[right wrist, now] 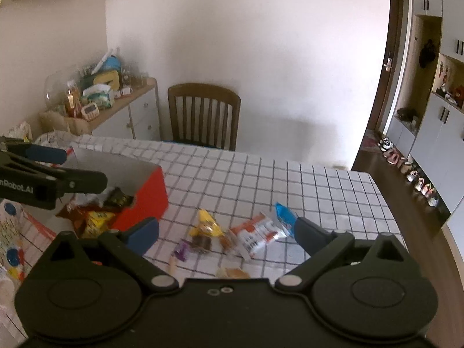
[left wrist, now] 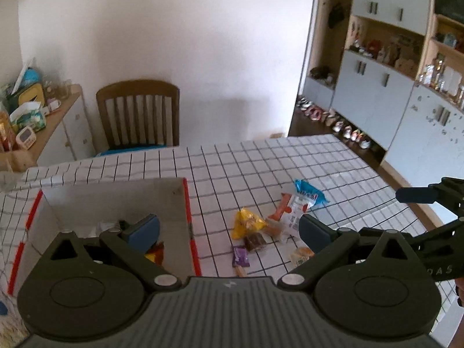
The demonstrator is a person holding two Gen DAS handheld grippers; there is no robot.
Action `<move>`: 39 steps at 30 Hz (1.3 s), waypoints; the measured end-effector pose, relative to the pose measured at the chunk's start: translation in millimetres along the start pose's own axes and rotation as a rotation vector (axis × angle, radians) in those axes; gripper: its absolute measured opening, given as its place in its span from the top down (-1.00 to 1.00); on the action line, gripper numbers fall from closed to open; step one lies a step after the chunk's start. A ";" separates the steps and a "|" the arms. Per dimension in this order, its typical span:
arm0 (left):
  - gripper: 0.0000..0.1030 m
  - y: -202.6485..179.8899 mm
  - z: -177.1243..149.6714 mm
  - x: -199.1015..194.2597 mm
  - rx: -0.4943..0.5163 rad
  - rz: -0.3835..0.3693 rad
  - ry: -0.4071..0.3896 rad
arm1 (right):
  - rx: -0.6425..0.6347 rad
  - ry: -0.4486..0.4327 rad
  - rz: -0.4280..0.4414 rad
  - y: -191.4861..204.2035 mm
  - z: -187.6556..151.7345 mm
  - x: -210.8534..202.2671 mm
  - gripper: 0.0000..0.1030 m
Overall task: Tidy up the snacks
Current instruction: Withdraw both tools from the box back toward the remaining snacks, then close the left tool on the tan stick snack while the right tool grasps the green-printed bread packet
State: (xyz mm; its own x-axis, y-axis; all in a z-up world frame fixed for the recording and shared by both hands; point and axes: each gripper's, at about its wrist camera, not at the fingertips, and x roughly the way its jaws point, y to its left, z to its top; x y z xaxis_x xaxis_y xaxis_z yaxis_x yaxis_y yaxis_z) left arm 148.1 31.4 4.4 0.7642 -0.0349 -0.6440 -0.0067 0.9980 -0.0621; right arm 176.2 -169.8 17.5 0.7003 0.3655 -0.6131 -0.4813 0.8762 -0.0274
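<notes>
Table [right wrist: 290, 179] under a checked cloth carries everything: a red box [right wrist: 145, 200] on its left side and a loose pile of snacks to the right of the box. The box already holds several packets [right wrist: 95, 220]; how many cannot be told.

The left tool [left wrist: 229, 229] hangs over the box's right wall, jaws wide apart with nothing between them. The right tool [right wrist: 227, 232] has its jaws spread wide too, also empty, and points straight at the pile, so it looks the nearer hand for the next pick. From the left tool the pile lies ahead and to the right.

Counted in the pile, about seven things: one white and red pack [right wrist: 258, 235], its long axis running lower left to upper right, one blue packet [right wrist: 282, 213] touching its far end, one yellow packet [right wrist: 204, 223], one brown square [right wrist: 201, 243], one purple piece [right wrist: 182, 250], one pale stick [right wrist: 173, 264] and one round bun [right wrist: 233, 272] nearest the camera.
</notes>
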 end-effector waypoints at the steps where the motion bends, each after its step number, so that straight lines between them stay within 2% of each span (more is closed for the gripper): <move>1: -0.99 -3.5 -2.3 3.6 -0.007 0.001 0.009 | -0.006 0.013 0.008 -4.1 -3.3 1.8 -0.79; 10: -0.99 -39.1 -25.2 37.7 -0.088 0.022 0.093 | -0.091 0.103 0.090 -32.6 -29.7 23.6 -0.62; 13: -0.98 -51.3 -35.0 49.3 -0.105 0.023 0.118 | -0.104 0.133 0.136 -43.4 -36.5 32.2 -0.49; 18: -0.96 -64.8 -53.7 65.2 -0.131 0.064 0.152 | -0.166 0.161 0.206 -53.4 -47.5 47.3 -0.37; 23: -0.68 -65.8 -66.2 85.2 -0.170 0.103 0.192 | -0.286 0.196 0.267 -51.9 -58.9 65.6 -0.09; 26: -0.50 -63.4 -75.2 99.1 -0.191 0.132 0.225 | -0.324 0.212 0.300 -51.8 -63.0 78.9 0.00; 30: -0.14 -59.7 -86.4 116.6 -0.189 0.159 0.257 | -0.362 0.225 0.327 -50.5 -67.2 97.7 0.03; 33: 0.00 -55.1 -92.5 126.5 -0.203 0.172 0.270 | -0.398 0.230 0.332 -47.4 -71.0 110.2 0.09; 35: 0.12 -52.4 -94.2 133.6 -0.205 0.189 0.283 | -0.414 0.239 0.340 -45.3 -72.7 117.6 0.25; 37: 0.24 -49.7 -94.7 139.6 -0.209 0.193 0.290 | -0.433 0.239 0.342 -43.9 -73.9 123.1 0.26; 39: 0.26 -46.5 -94.8 143.9 -0.219 0.201 0.295 | -0.442 0.243 0.342 -42.9 -74.4 129.2 0.28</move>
State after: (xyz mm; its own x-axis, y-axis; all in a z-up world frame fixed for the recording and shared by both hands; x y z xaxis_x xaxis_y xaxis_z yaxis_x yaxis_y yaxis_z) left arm 197.2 -25.0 -157.7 0.5160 0.1144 -0.8489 -0.2979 0.9531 -0.0527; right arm 248.1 -183.5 -119.3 0.3519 0.4758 -0.8061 -0.8677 0.4889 -0.0902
